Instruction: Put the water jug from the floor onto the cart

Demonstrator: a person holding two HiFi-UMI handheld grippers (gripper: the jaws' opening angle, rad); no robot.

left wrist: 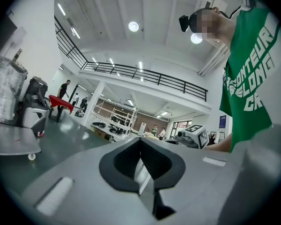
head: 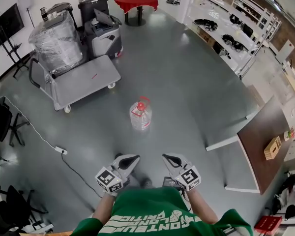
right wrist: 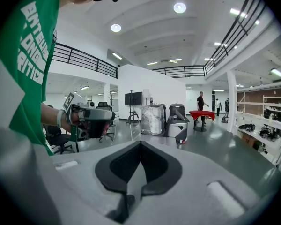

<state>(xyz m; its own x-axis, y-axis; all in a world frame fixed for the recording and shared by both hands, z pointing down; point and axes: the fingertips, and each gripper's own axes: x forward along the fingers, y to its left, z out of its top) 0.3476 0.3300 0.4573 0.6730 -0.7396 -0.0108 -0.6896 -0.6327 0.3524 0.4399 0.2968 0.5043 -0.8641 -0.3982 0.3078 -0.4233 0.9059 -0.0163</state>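
Note:
The water jug (head: pixel 140 115) is clear plastic with a red cap and handle. It stands upright on the grey floor, a short way ahead of both grippers. The cart (head: pixel 91 81) is a grey flat platform trolley at the upper left, with a plastic-wrapped load (head: pixel 56 42) on its far end and bare deck nearest the jug. My left gripper (head: pixel 132 158) and right gripper (head: pixel 168 157) are held side by side close to my body, both shut and holding nothing. Neither gripper view shows the jug. In the left gripper view the jaws (left wrist: pixel 140 143) meet, as they do in the right gripper view (right wrist: pixel 140 145).
A grey machine (head: pixel 104 33) and a dark bin (head: pixel 93 3) stand behind the cart. A red-covered table (head: pixel 136 2) is at the back, white shelving (head: pixel 236 38) along the right, and a brown table (head: pixel 265 144) nearer right. A cable (head: pixel 64 154) crosses the floor at left, and a person (right wrist: pixel 200 106) stands far off.

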